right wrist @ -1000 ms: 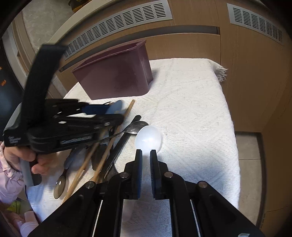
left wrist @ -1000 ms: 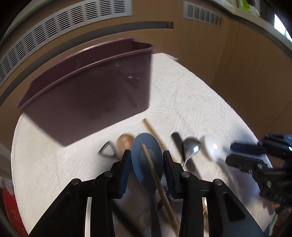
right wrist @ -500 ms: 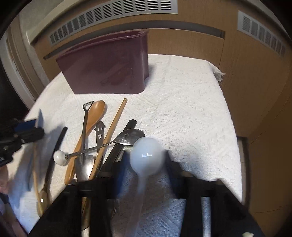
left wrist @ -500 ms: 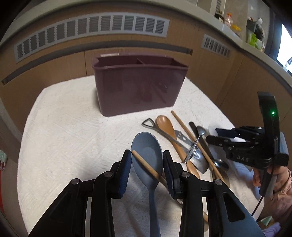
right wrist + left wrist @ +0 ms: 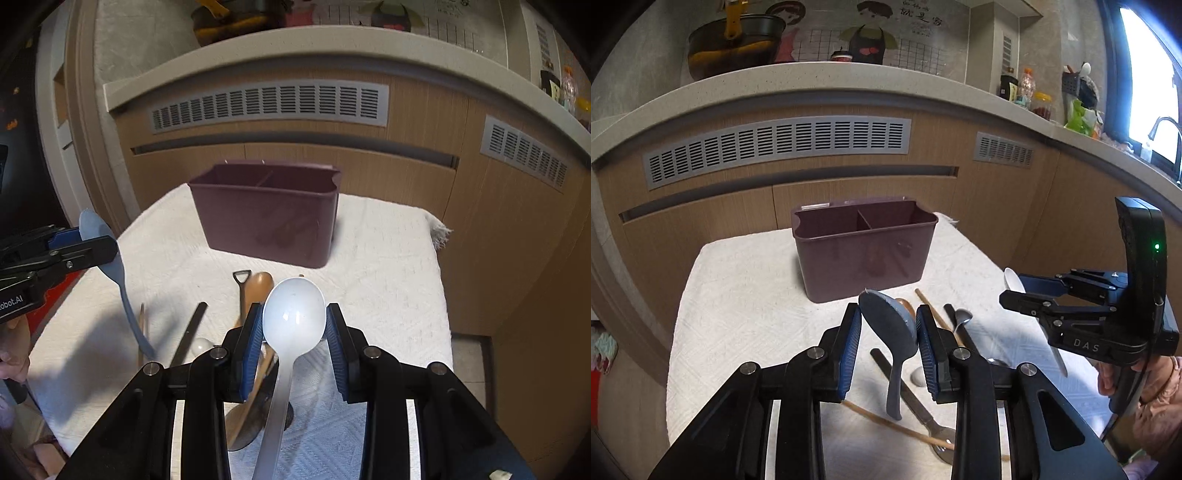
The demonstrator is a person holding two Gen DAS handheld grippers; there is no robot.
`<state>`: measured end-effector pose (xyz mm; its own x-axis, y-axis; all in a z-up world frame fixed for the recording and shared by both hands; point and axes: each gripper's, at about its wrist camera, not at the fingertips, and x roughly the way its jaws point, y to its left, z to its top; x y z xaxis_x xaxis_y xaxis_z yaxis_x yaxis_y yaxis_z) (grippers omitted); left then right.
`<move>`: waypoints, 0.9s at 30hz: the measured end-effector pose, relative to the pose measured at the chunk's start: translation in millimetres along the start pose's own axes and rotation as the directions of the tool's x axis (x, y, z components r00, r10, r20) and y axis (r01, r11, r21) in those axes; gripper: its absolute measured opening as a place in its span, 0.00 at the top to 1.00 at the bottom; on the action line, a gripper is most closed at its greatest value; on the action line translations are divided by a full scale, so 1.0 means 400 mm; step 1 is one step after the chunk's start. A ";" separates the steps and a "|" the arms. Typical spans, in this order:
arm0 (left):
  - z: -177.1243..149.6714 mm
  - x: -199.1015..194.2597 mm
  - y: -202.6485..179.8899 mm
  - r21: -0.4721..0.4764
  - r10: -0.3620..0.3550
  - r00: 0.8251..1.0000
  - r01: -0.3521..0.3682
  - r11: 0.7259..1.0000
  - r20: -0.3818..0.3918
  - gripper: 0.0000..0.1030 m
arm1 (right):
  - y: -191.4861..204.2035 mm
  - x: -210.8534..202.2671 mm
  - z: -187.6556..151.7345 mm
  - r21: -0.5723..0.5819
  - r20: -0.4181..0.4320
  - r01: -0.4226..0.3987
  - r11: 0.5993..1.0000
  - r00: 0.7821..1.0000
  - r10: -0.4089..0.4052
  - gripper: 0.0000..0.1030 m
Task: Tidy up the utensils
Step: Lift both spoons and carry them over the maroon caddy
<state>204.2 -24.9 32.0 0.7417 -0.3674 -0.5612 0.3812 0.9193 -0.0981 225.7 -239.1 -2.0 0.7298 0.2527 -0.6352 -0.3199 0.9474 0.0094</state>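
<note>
Left wrist view: left gripper (image 5: 888, 328), lower centre, pinches blue spoon (image 5: 890, 332) by its bowl; the maroon caddy (image 5: 864, 254), mid-frame on the white cloth (image 5: 738, 295), shows two compartments. Right wrist view: right gripper (image 5: 294, 326) pinches white spoon (image 5: 293, 317); wooden spoon (image 5: 258, 286) lies behind.

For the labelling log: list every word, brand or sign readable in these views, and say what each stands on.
"DAS": white letters on the body of the right gripper, seen from the left wrist view.
"obot.AI": white letters on the body of the left gripper, cut off by the picture's edge.
Characters on the wall poster above the counter: too blurred to read.
Labels on the counter bottles: too small to read.
</note>
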 end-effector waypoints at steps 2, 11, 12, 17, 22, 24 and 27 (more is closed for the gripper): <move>0.002 -0.010 -0.004 0.000 -0.003 1.000 0.003 1.000 0.006 0.69 | 0.007 -0.010 0.002 -0.002 0.004 -0.004 1.000 1.000 0.004 0.70; 0.033 -0.040 -0.003 -0.004 -0.001 0.999 0.002 1.000 0.045 0.69 | 0.022 -0.022 0.020 -0.018 0.045 -0.001 1.000 0.999 0.001 0.70; 0.054 -0.046 -0.004 0.001 -0.009 0.998 0.009 1.000 0.056 0.69 | 0.022 -0.025 0.026 -0.021 0.057 0.000 1.000 0.998 0.002 0.70; 0.216 -0.087 0.005 0.033 -0.039 0.986 0.034 0.999 0.159 0.70 | 0.017 -0.090 0.176 -0.059 0.244 0.045 0.997 0.969 -0.029 0.70; 0.367 -0.071 0.040 0.033 -0.024 0.962 0.016 0.999 0.273 0.70 | -0.002 -0.106 0.360 -0.046 0.422 0.063 0.997 0.906 -0.038 0.70; 0.401 -0.040 0.056 0.031 -0.027 0.958 0.019 0.999 0.287 0.69 | -0.010 -0.082 0.399 -0.029 0.449 0.059 0.998 0.893 -0.039 0.70; 0.425 0.023 0.082 0.020 -0.022 0.959 0.017 1.000 0.283 0.69 | -0.016 -0.016 0.436 -0.018 0.442 0.058 0.998 0.896 -0.044 0.70</move>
<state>317.3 -22.0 163.5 0.8589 -0.4126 -0.3035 0.4050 0.9098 -0.0908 328.4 -212.5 136.7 0.9348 0.2718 -0.2284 -0.2883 0.9566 -0.0415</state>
